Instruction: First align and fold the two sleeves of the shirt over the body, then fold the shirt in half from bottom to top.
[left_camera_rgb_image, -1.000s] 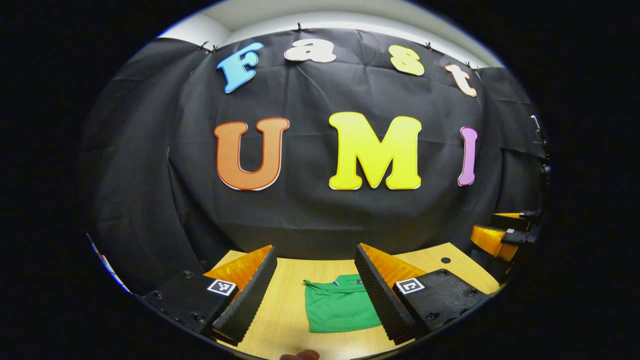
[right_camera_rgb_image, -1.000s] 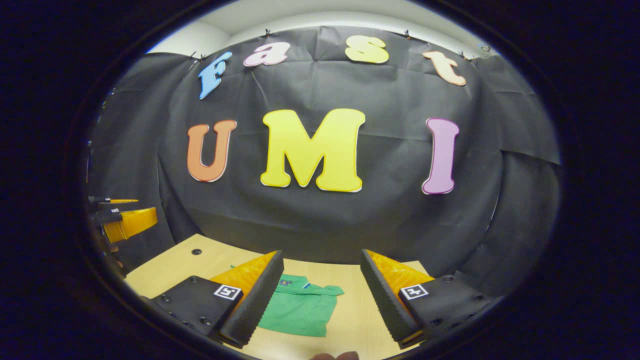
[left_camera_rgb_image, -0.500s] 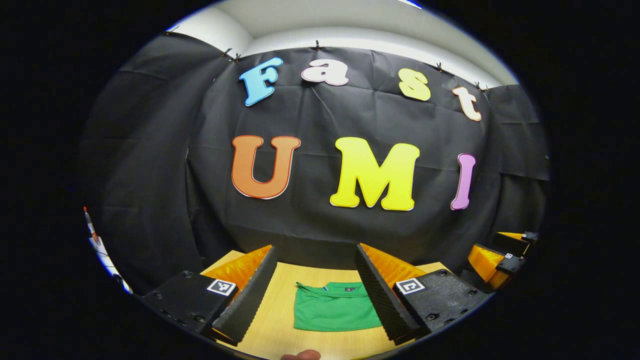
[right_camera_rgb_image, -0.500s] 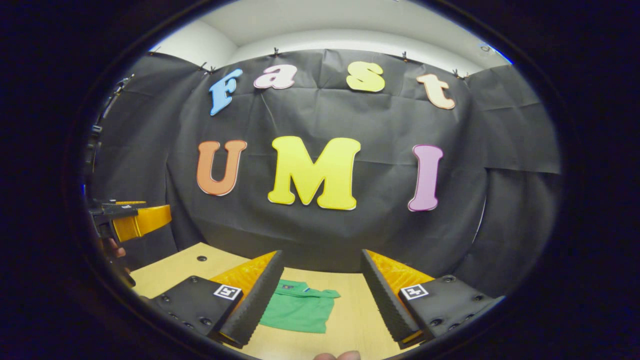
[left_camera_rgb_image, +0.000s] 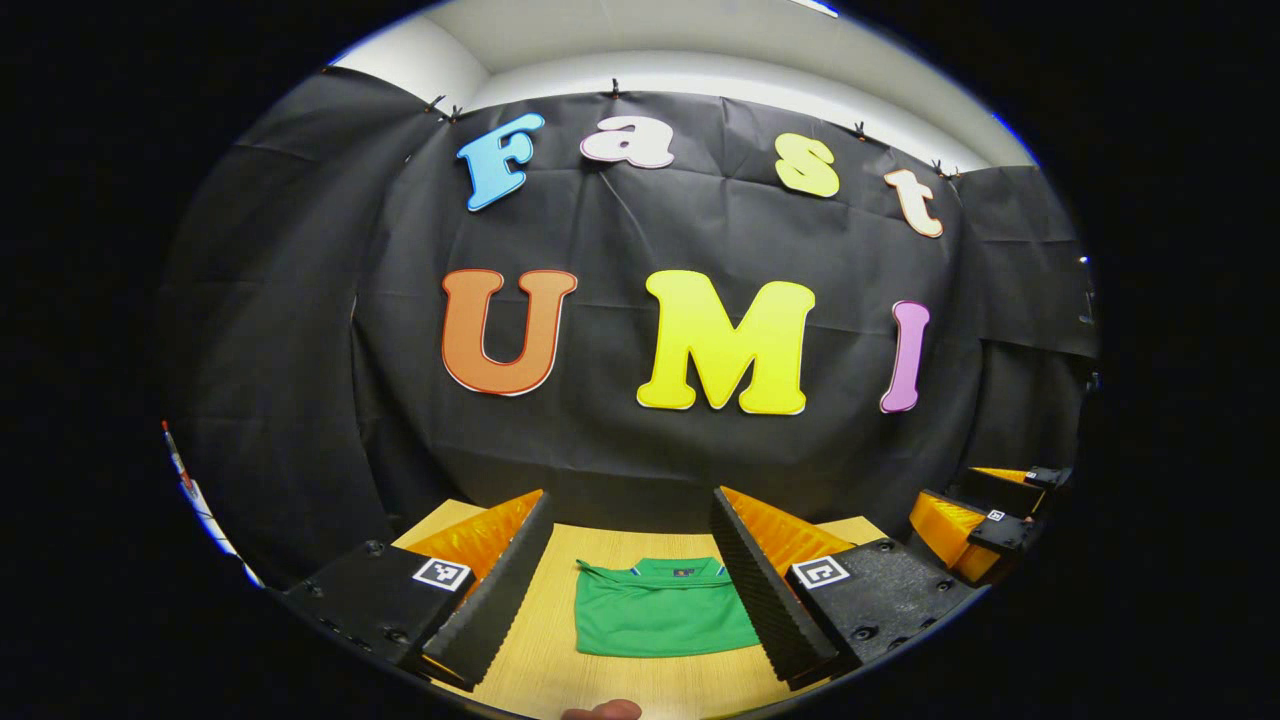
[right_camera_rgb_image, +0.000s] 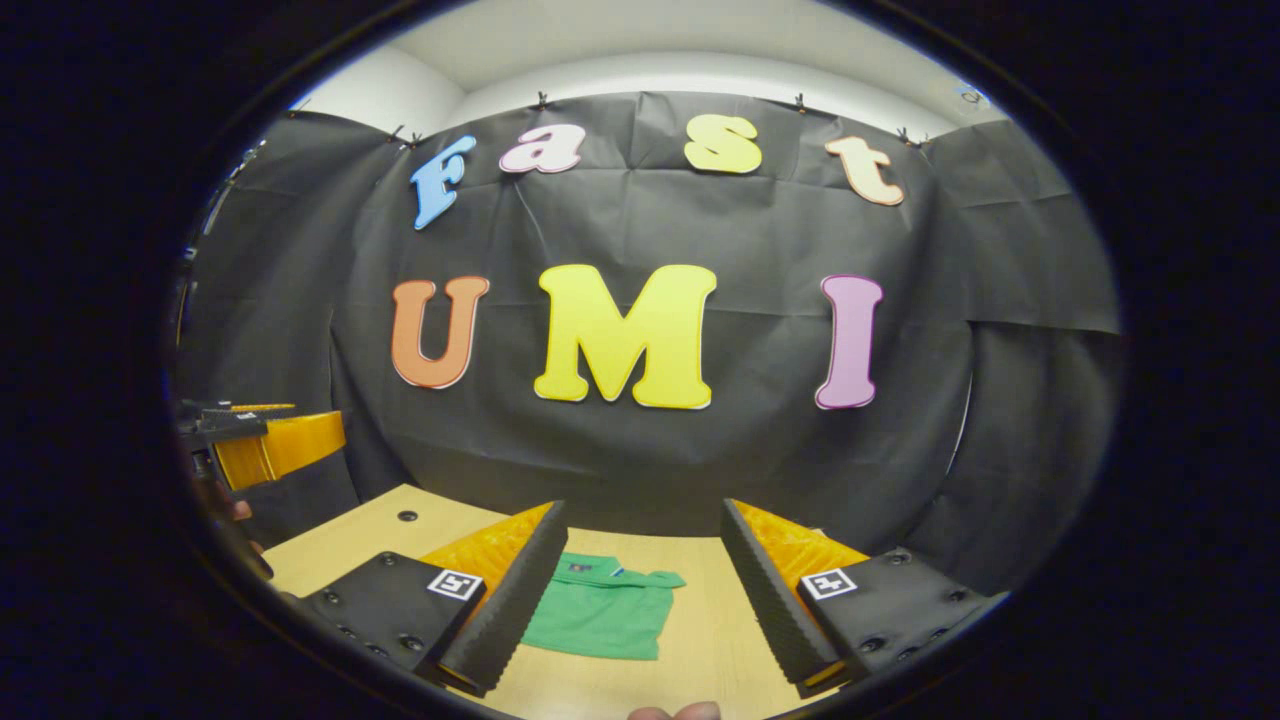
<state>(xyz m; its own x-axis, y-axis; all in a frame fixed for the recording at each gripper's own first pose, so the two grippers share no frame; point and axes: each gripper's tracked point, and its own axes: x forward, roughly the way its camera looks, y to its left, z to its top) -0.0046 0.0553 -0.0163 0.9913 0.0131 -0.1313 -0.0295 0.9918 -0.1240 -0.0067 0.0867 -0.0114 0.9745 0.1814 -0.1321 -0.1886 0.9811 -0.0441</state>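
Note:
A green shirt lies folded into a compact rectangle on the wooden table, its collar toward the booth wall. In the left gripper view, my left gripper hangs open above the table, and the shirt shows between its fingers. In the right gripper view, the same shirt lies low and left of centre, partly behind the left finger. My right gripper is open too and holds nothing. Each gripper shows at the edge of the other's view: the right gripper and the left gripper.
The black cloth wall stands just behind the table's far edge. A small dark hole marks the tabletop at the left. Fingertips of a hand show at the bottom edge.
Both grippers have tilted upward and drawn back, so the wall sits lower in view and the shirt looks smaller and farther off. Both jaws have stayed open.

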